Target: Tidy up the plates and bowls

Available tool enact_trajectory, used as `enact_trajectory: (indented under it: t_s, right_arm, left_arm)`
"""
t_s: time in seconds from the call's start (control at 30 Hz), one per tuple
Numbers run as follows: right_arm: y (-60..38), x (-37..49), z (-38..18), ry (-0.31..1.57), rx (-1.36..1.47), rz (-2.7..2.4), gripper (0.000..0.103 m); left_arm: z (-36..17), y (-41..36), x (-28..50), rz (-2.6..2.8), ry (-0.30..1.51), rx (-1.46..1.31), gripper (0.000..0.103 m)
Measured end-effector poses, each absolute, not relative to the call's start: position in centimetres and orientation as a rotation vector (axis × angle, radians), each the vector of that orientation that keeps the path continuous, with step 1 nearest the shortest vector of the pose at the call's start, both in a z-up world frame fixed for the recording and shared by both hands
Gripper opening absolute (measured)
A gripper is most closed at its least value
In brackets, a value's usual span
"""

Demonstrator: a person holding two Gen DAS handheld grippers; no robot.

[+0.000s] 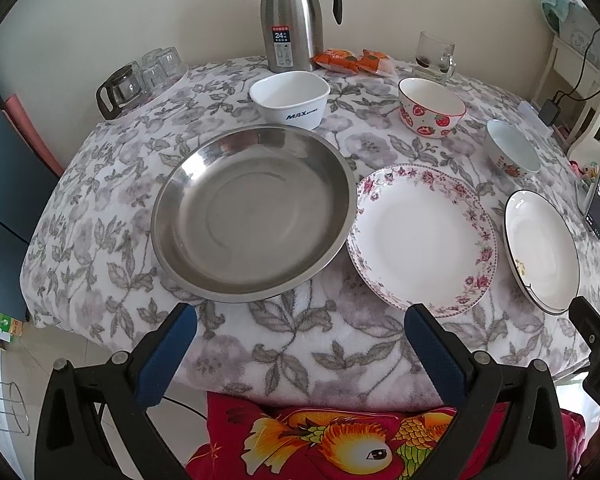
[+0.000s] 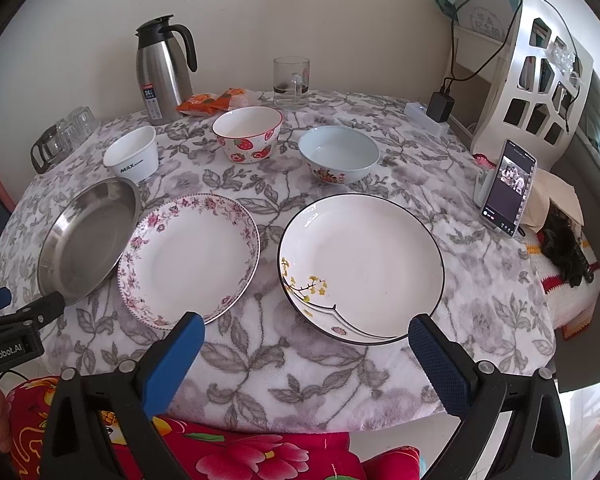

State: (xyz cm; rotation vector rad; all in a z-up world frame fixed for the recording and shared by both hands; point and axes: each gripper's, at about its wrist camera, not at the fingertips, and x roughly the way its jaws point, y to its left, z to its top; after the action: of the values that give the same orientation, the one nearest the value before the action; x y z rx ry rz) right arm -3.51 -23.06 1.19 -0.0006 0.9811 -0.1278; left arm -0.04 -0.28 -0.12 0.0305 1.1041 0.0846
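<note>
left gripper (image 1: 300,320) and right gripper (image 2: 306,326), both spread wide and empty, hover at the surface's (image 2: 260,360) near edge before steel plate (image 1: 252,212), floral plate (image 2: 190,256) and black-rimmed plate (image 2: 360,264).

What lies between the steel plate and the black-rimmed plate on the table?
The floral-rimmed plate lies between the steel plate and the black-rimmed plate, empty. Both wrist views show it.
</note>
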Motion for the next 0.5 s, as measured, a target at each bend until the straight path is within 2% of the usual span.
enact_trajectory:
  t_s: [0.5]
  right_arm:
    - [-23.13, -3.50, 1.15, 0.983, 0.002, -0.128, 0.103]
  left_arm:
    - [-0.22, 0.05, -0.01, 0.085, 1.108, 0.022, 0.103]
